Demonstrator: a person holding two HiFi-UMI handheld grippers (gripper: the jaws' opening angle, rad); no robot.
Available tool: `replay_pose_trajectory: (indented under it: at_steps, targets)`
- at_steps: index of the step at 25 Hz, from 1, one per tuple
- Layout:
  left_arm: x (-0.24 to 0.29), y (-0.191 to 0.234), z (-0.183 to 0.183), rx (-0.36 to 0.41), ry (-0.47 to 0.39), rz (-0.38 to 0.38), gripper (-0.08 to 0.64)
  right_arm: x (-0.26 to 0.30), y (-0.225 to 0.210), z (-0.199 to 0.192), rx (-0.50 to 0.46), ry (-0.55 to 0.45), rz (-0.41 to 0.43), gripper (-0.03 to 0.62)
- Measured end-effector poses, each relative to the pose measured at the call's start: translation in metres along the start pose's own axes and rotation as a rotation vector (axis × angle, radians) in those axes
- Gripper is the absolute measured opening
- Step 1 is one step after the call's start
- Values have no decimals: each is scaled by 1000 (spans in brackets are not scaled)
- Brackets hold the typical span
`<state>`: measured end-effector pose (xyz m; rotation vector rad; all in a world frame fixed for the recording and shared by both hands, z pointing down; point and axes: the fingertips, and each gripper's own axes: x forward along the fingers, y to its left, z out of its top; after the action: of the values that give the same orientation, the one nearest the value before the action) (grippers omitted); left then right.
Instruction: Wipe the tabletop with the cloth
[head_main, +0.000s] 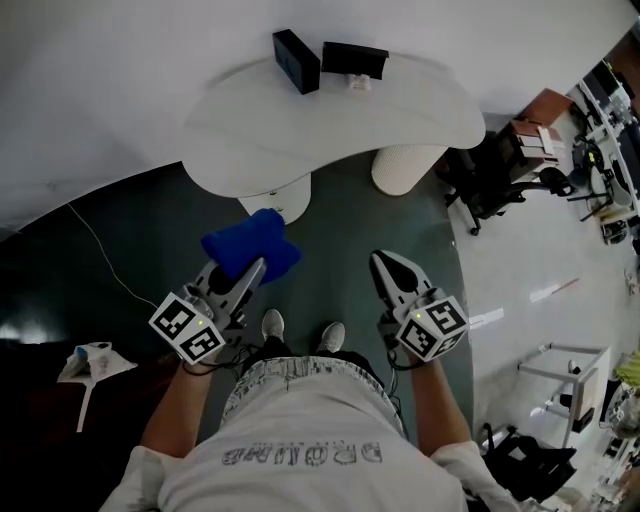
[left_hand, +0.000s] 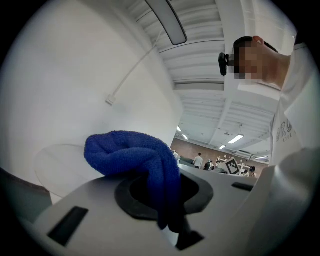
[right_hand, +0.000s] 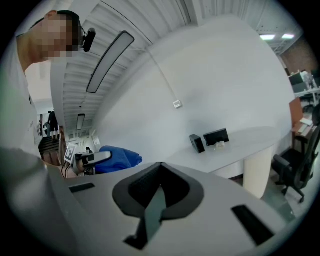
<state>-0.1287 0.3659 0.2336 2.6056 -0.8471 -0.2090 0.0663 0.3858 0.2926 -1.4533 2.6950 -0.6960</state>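
A blue terry cloth hangs bunched in my left gripper, held over the floor in front of the white curved table. In the left gripper view the cloth is pinched between the shut jaws of the left gripper and bulges out to the left. My right gripper is level with the left one, its jaws closed together with nothing between them. From the right gripper view the table lies ahead and the cloth off to the left.
Two black boxes and a small white item sit at the table's far edge. A white pedestal stands under the table. To the right is a black office chair. A cable runs across the dark floor at left.
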Motion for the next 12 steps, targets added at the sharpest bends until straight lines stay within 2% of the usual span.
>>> replay_pose_trajectory:
  at_steps: [12]
  targets:
    - [11,-39,-19,14,-30,67,69,-29,-23,0,-8,-4,77,8]
